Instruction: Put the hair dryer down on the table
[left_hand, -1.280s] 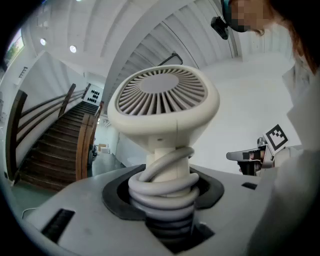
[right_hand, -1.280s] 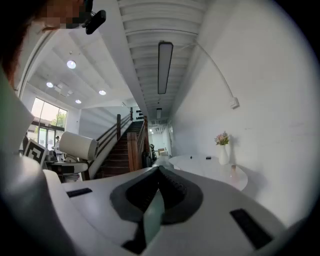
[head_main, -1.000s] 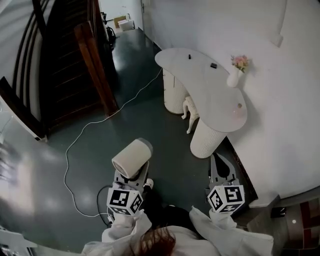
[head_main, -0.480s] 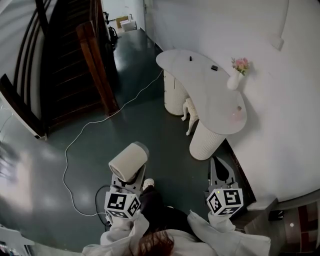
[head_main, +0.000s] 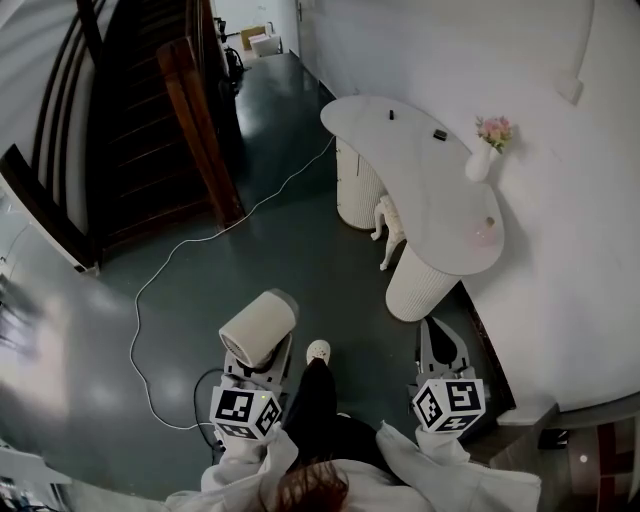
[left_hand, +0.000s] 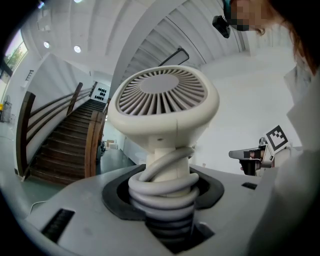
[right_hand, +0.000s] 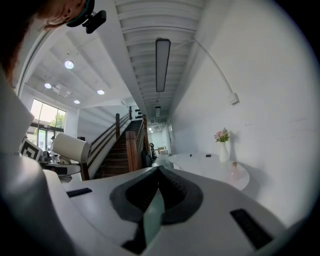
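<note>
In the head view, the hair dryer (head_main: 259, 329) is seen low in the frame, carried above the dark floor (head_main: 300, 260) and well apart from the white table (head_main: 425, 195), which stands against the wall at the upper right. The dryer is clamped at its handle by the left gripper (head_main: 258, 368), with its cream barrel lying tilted above the jaws. The right gripper (head_main: 438, 330) is held near the table's closer pedestal (head_main: 418, 288), its jaws drawn to one point with nothing in them. A vase of pink flowers (head_main: 483, 155) is set at the table's wall side, and a white cable (head_main: 175, 255) is trailed across the floor toward the wooden staircase (head_main: 130, 130). In the left gripper view, the jaws are pressed on the dryer's handle, around which a grey cord (left_hand: 162, 187) is wound in several loops; the ribbed intake grille of the dryer (left_hand: 162, 95) is turned toward the camera, and the right gripper (left_hand: 252, 155) is seen beyond at the right edge. In the right gripper view, the jaws are shown pressed together with nothing gripped, their tips meeting at the middle (right_hand: 159, 170); the table (right_hand: 210, 167) with its vase (right_hand: 223, 151) is seen ahead to the right, and the hair dryer (right_hand: 70, 147) is seen at the left edge.
</note>
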